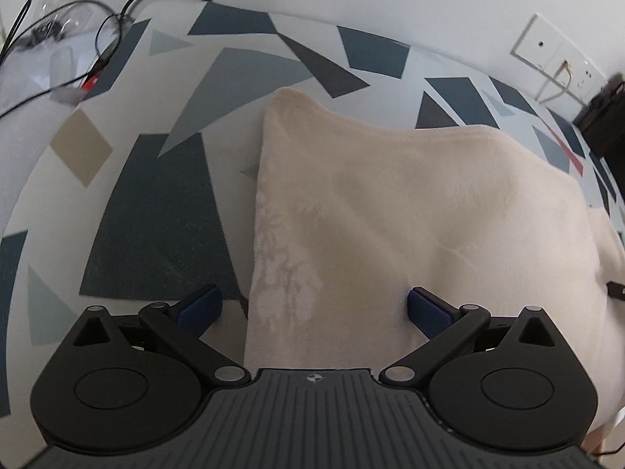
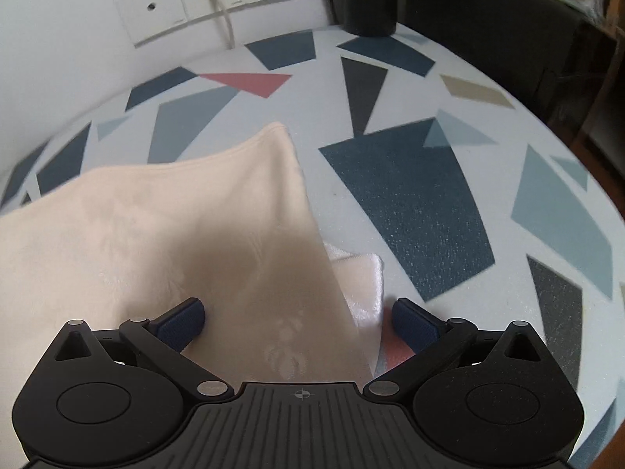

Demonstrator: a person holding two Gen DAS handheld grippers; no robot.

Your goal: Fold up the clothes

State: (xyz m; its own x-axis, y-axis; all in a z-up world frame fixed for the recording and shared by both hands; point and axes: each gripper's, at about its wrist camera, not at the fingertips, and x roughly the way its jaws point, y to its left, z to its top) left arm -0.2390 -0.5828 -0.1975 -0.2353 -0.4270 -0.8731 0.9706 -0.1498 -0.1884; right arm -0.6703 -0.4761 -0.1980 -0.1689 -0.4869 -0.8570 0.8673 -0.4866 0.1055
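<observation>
Both the left gripper (image 1: 312, 306) and right gripper (image 2: 299, 318) hang with jaws apart over the soft, light cream cloth (image 1: 410, 211) on the patterned table (image 1: 156, 215), best pinched at its near corners.

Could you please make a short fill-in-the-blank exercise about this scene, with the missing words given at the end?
1. The cream cloth lies on a tablecloth printed with ____ shapes.
2. The jaws of the left hand-held gripper are ____.
3. The pads of the right hand-held gripper are ____ in colour.
4. A cable is plugged into a panel on the ____.

Missing words: geometric; open; blue; wall
</observation>
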